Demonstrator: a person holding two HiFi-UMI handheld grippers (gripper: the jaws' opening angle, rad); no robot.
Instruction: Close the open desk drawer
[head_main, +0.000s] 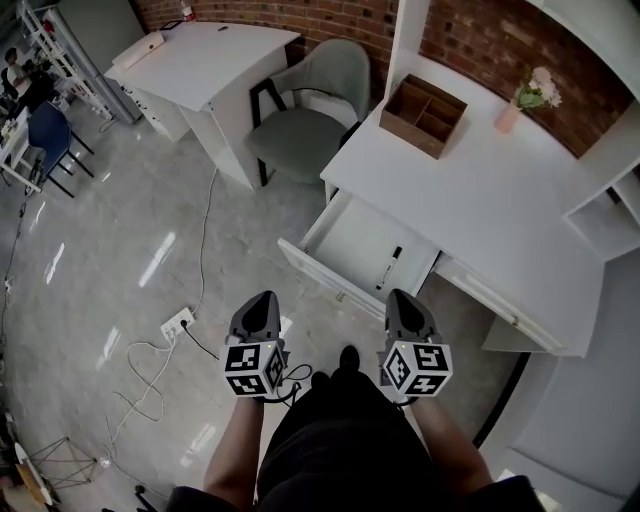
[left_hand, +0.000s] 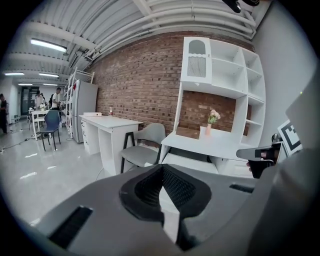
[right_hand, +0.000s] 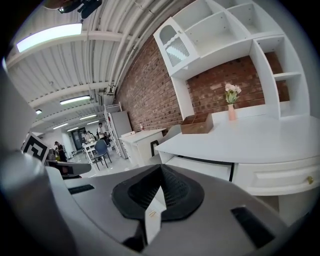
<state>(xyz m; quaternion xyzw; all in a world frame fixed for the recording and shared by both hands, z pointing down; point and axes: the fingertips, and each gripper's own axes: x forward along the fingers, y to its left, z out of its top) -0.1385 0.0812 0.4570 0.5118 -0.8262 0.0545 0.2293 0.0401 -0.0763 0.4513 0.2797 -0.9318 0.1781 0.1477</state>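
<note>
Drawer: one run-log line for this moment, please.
drawer: open, marker inside | left gripper: shut, empty | right gripper: shut, empty | drawer untouched

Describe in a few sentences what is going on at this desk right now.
A person stands facing a white desk, holding the left gripper and the right gripper low, short of it. Both have their jaws together with nothing in them. The drawer stands pulled out with a black marker lying inside. Neither gripper touches it, so the closing has not yet begun.
</note>
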